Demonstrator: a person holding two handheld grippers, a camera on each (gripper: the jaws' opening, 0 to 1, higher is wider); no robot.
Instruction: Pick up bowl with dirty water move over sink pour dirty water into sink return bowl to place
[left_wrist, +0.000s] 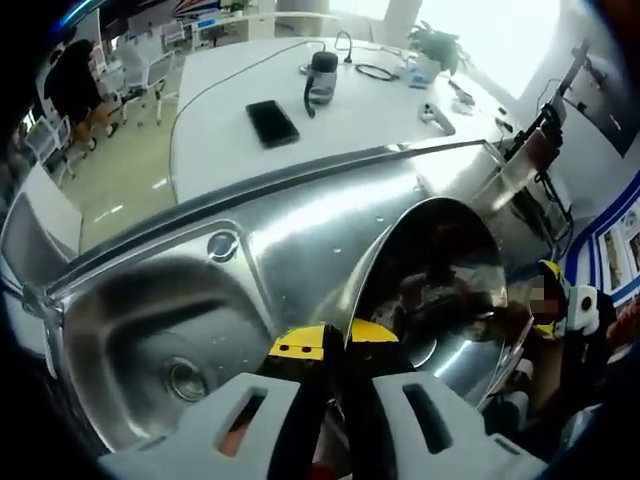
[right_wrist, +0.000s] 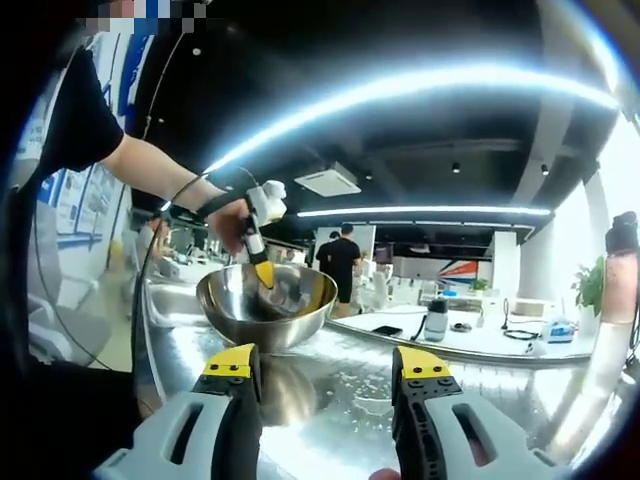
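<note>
Bowl (left_wrist: 440, 290) of polished steel sits clamped by its rim in the left gripper (left_wrist: 335, 350), whose yellow-tipped jaws close narrowly on the thin metal wall, one inside and one outside. In the left gripper view the bowl is tipped on its side over the stainless draining board, its mouth facing away to the right, just beside the sink (left_wrist: 120, 330) basin with its round drain (left_wrist: 185, 378) at the lower left. Beyond the far edge of the sink counter lies a white desk (left_wrist: 220, 120) carrying a black phone (left_wrist: 272, 122) near its middle, a dark-lidded jar (left_wrist: 322, 75) and a coiled cable (left_wrist: 376, 71) toward its far edge.

In the right gripper view the same bowl (right_wrist: 266, 304) appears held up above the wet steel counter (right_wrist: 340, 385), the left gripper (right_wrist: 262, 268) gripping its rim from above under a person's hand (right_wrist: 232, 222). The right gripper (right_wrist: 327, 368) hangs with its jaws spread wide and nothing between them. Whether water remains in the bowl cannot be told.
</note>
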